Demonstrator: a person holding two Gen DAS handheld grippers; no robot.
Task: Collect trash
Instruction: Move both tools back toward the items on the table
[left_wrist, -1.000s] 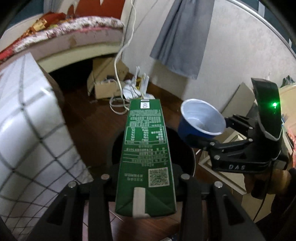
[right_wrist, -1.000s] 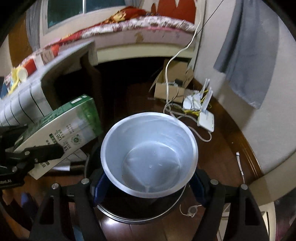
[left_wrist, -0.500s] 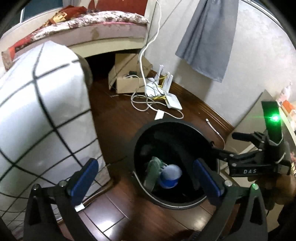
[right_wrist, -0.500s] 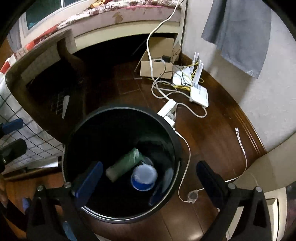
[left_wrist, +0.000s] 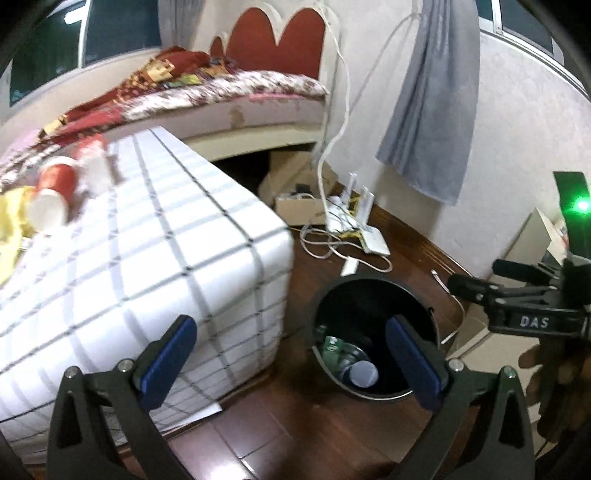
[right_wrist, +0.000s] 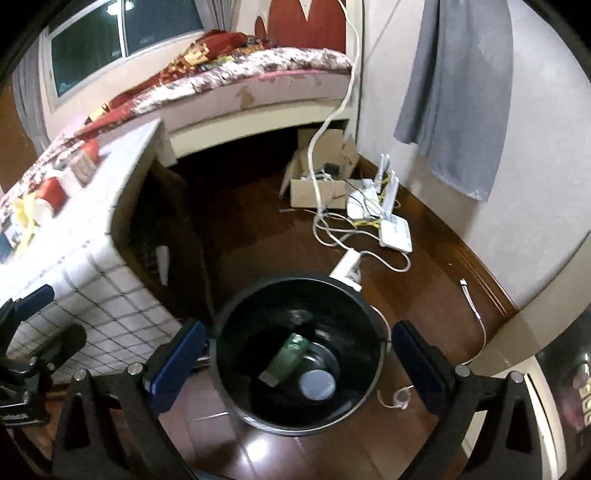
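Both grippers' jaws gape empty; green carton half-hidden inside black bin.

Glossy dark wood floor, shiny black plastic bin, grey cloth hanging, cardboard box.

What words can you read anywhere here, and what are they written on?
"DAS": on the black clamp of the right tongs.
Green carton in the black trash bin: printing too small and blurred to read.
Packets on the checked table: too blurred to read.
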